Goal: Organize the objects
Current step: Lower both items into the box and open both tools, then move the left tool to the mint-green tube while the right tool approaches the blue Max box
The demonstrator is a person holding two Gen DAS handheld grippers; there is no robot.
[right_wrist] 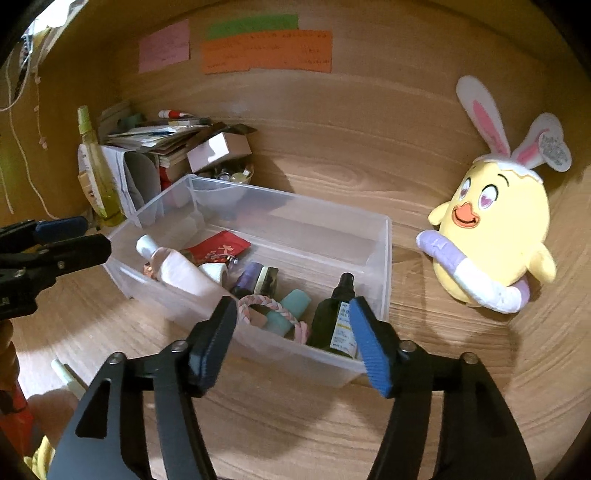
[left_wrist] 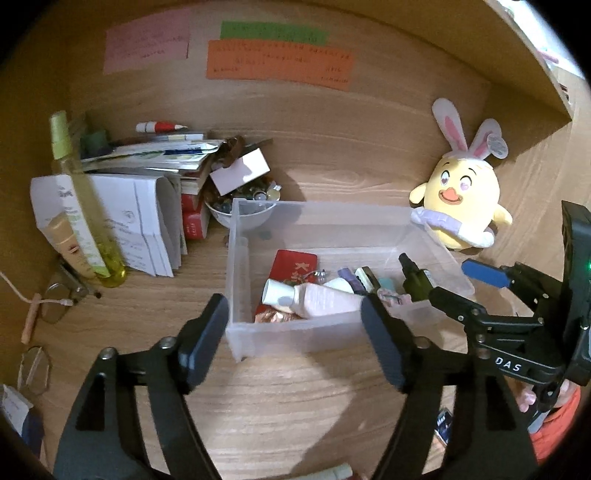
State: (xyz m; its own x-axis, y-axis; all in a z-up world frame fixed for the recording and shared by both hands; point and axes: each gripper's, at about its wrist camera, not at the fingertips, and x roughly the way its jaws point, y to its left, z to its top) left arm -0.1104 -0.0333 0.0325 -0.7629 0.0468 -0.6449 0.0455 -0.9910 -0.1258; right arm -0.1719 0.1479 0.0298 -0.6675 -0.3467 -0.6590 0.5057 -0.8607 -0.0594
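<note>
A clear bin [left_wrist: 236,280] stands on the wooden table [left_wrist: 295,398], near its middle, with the back wall well behind it. Inside lie a pink tube [left_wrist: 314,299] with a white cap, a red packet [left_wrist: 291,264], a dark green spray bottle [right_wrist: 334,325], a teal cap [right_wrist: 290,312], a braided pink band [right_wrist: 273,306] and a few small jars too blurred to name.

The left tongs [left_wrist: 295,339] are spread, both pads over the bin's near wall, with nothing between them. The right tongs [right_wrist: 293,343] are also spread and empty, hanging over the bin's near right corner; the blue pad is just in front of the spray bottle without pressing it. In the left wrist view the right tongs show at the bin's right end, and a hand [left_wrist: 528,400] with an orange sleeve shows behind them.

A yellow plush chick [right_wrist: 491,229] with rabbit ears leans near the back wall, toward the table's right edge, well apart from the bin. Toward the back left corner are a pile of papers [left_wrist: 147,218] and books, a tall yellow-green bottle [left_wrist: 85,206], a white bowl [left_wrist: 240,216] of small trinkets just behind the bin, and a small open box [left_wrist: 240,171] above it. Glasses [left_wrist: 55,306] lie at the left edge. Pink [left_wrist: 147,44], green [left_wrist: 273,31] and orange notes [left_wrist: 277,64] are stuck on the back wall.
</note>
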